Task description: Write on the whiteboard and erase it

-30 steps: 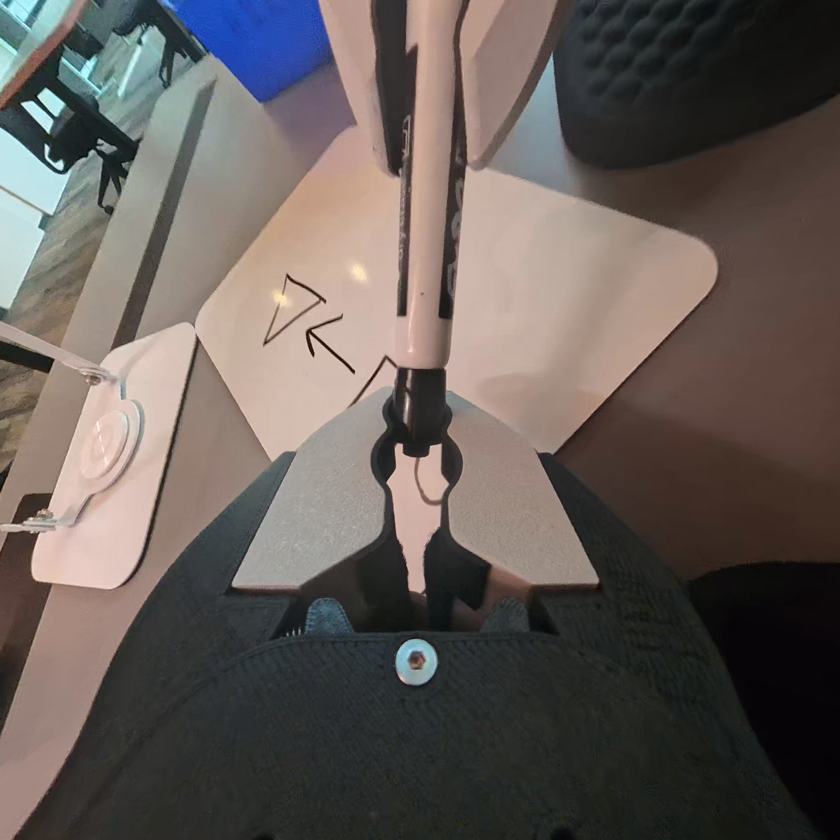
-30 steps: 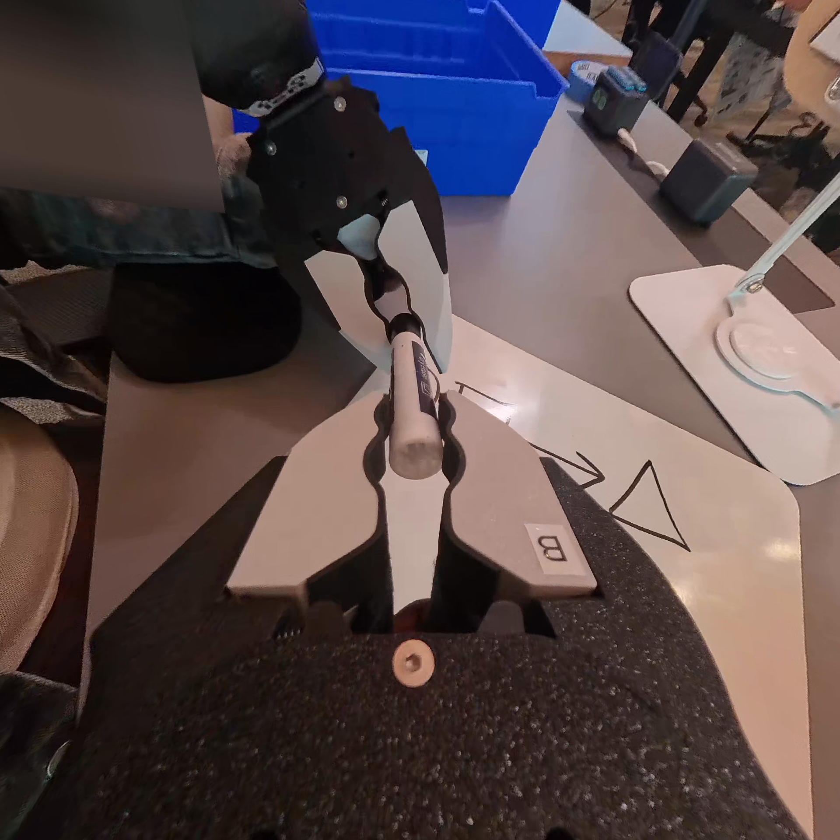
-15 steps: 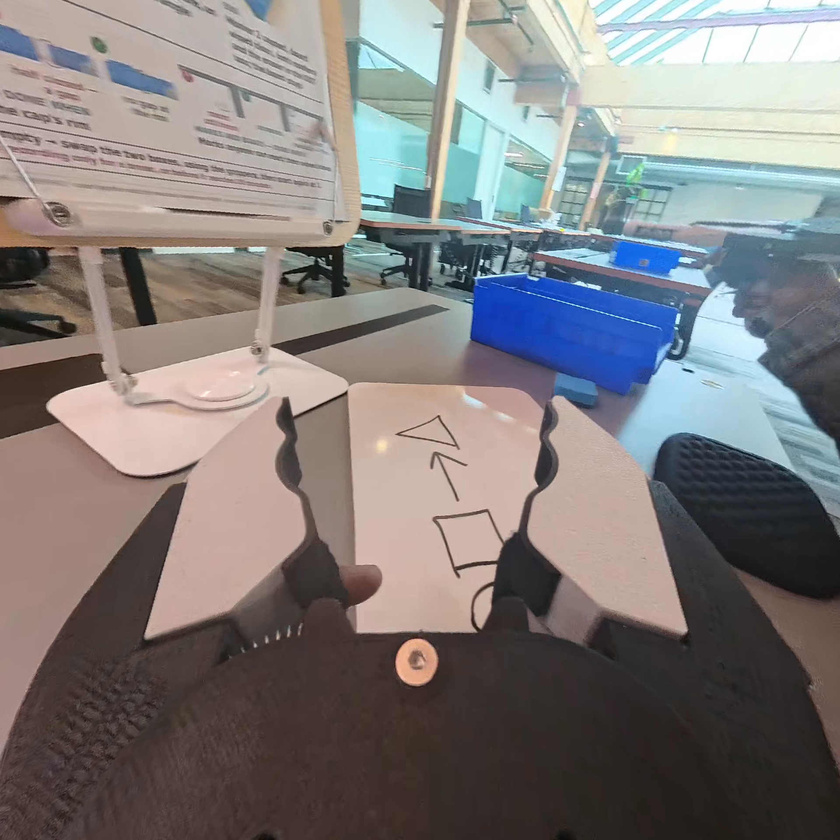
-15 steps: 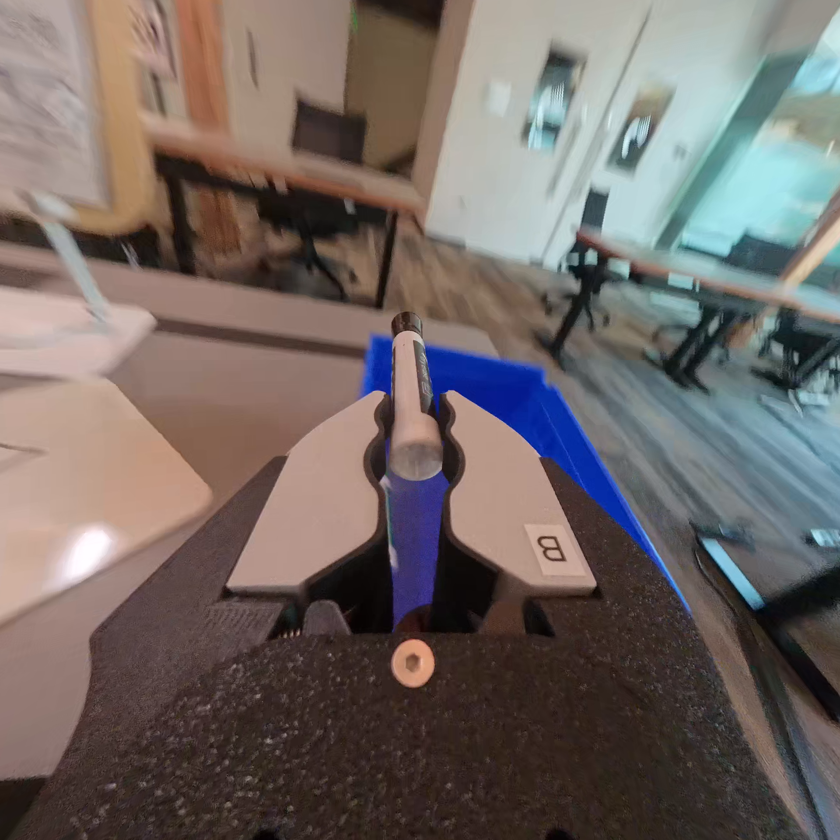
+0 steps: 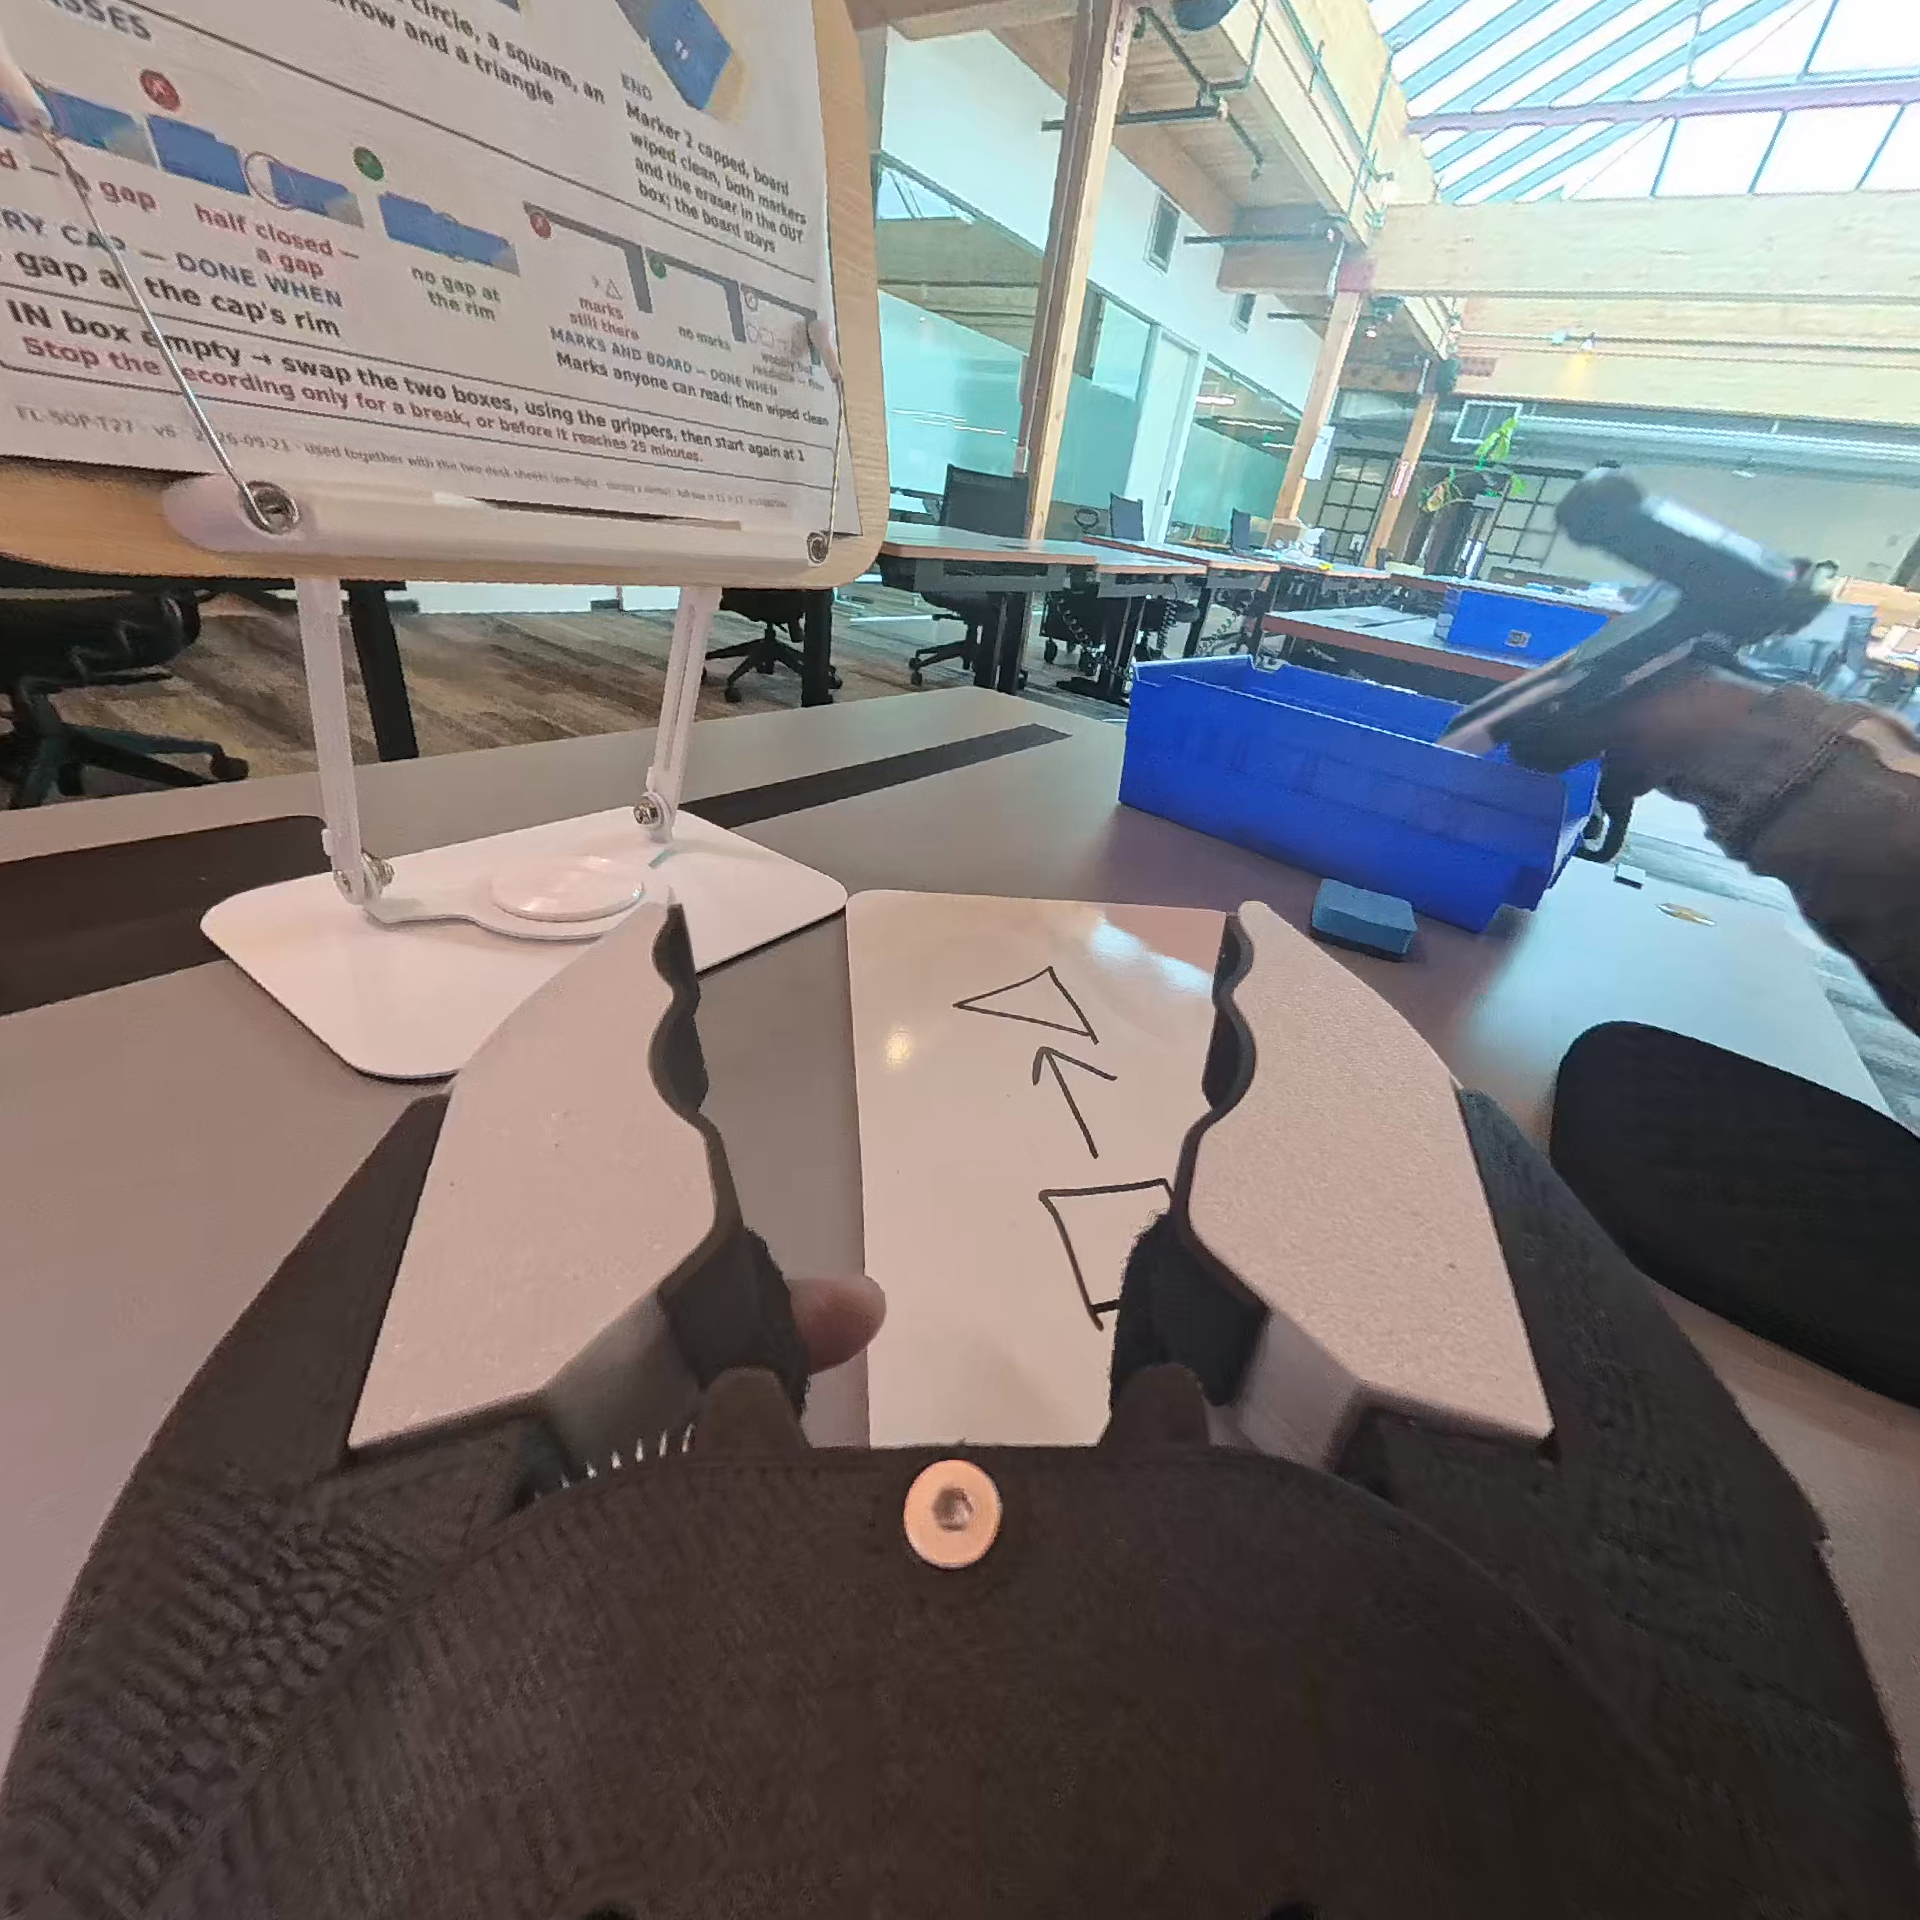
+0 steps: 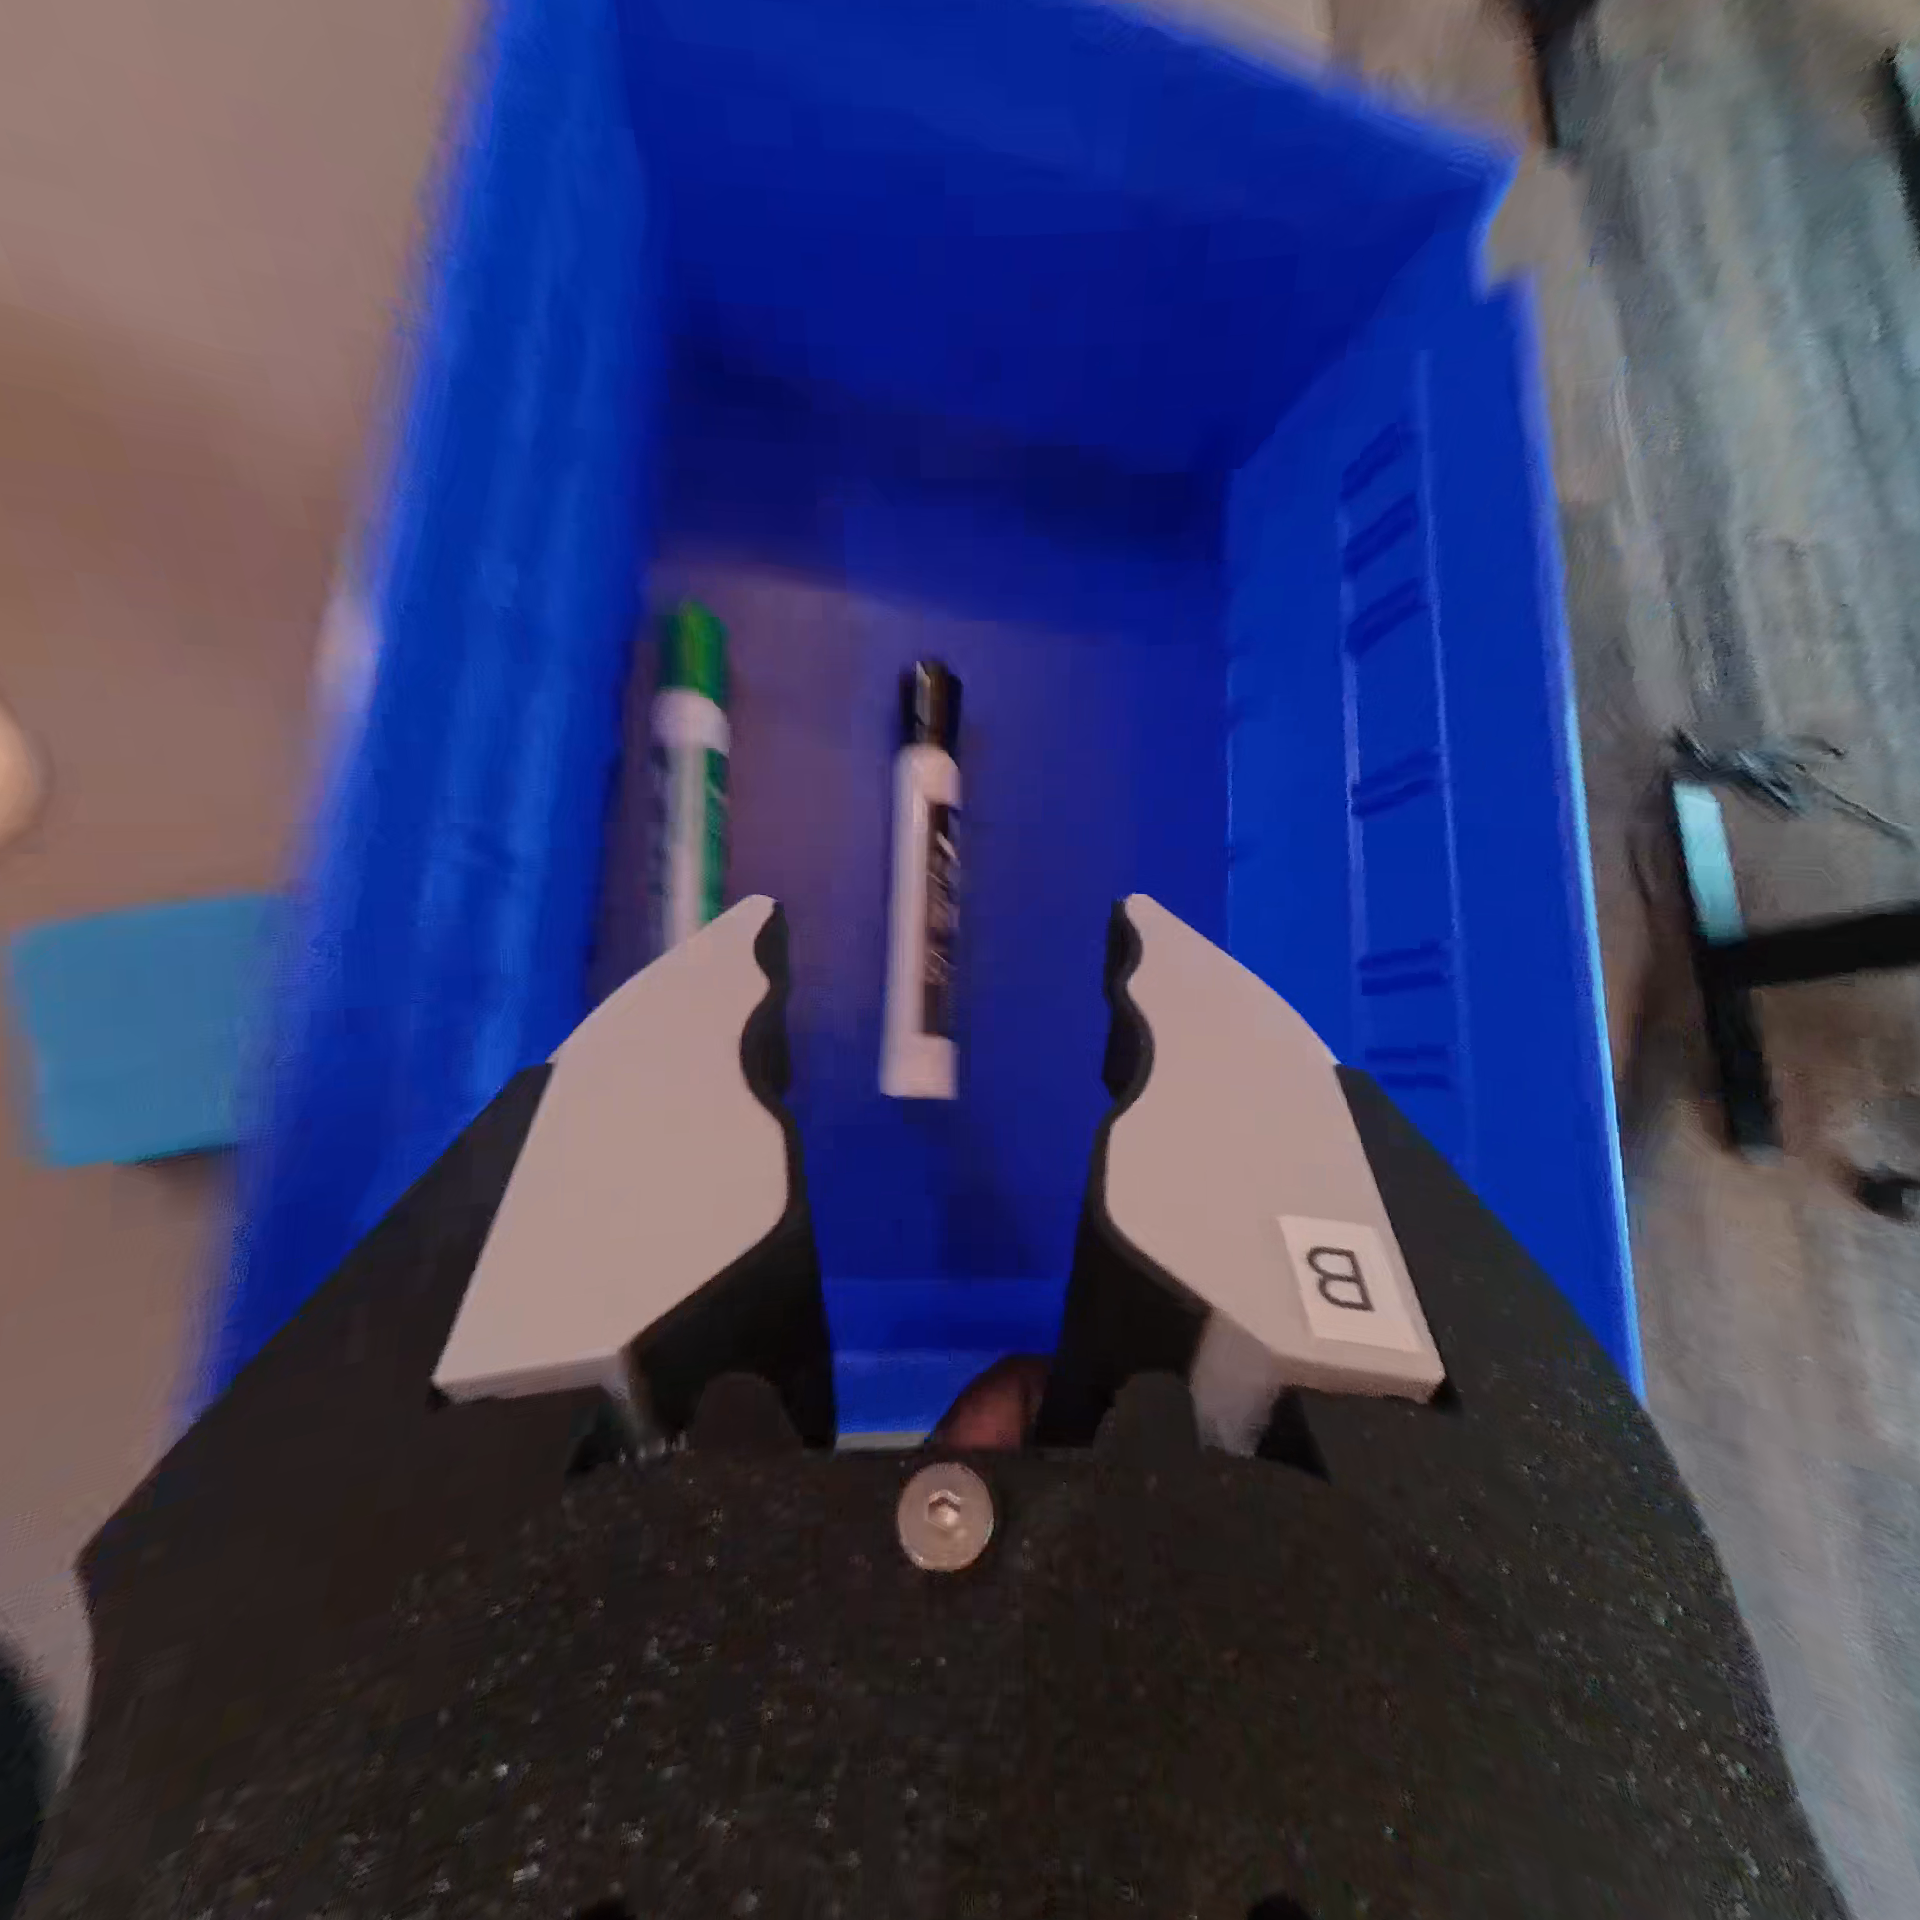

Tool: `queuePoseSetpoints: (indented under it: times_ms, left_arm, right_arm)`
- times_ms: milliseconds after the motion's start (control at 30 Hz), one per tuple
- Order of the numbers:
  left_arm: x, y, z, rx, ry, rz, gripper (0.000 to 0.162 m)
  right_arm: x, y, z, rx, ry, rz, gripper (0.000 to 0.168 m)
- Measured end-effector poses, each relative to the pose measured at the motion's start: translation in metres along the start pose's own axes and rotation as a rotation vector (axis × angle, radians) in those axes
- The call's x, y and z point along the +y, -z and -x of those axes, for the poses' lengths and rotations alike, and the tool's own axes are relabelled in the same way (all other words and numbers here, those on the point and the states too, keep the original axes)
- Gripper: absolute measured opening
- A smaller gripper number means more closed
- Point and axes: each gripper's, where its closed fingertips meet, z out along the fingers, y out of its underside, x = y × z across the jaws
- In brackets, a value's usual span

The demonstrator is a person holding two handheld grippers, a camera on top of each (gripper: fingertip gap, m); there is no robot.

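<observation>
Grey desk (image 5: 156, 1143) | whiteboard (image 5: 966, 1247) marked | black marker (image 6: 925, 894) binned | left gripper (image 5: 951, 1039), right gripper (image 6: 945, 987) spread, empty | next, judged: fetch blue eraser (image 5: 1361, 916).

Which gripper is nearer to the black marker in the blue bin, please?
Right. The right gripper hangs open just above the black marker in the blue bin; the left gripper is over the whiteboard.

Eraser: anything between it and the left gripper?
Nothing visible. The eraser lies on the table beside the blue bin, past the whiteboard's far right corner. The open left gripper hovers over the flat whiteboard; no object stands between them.
</observation>
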Motion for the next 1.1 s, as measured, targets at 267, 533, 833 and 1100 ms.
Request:
queuePoseSetpoints:
  times_ms: [267,533,833,1100]
  left_arm:
    - [-0.017,0.014,0.011,-0.031,-0.011,-0.018,0.085]
    - [-0.018,0.018,0.003,0.043,0.004,-0.007,0.085]
    - [0.005,0.010,0.001,0.056,0.027,0.116,0.084]
    - [0.063,0.018,-0.012,0.192,0.025,0.516,0.029]
  right_arm:
    - [-0.003,0.063,0.167,-0.443,0.224,0.034,0.064]
    - [0.026,-0.010,0.169,-0.254,0.096,0.155,0.068]
    - [0.027,-0.016,0.174,-0.260,0.199,0.155,0.050]
    - [-0.016,0.080,0.342,-0.806,0.510,-0.167,0.050]
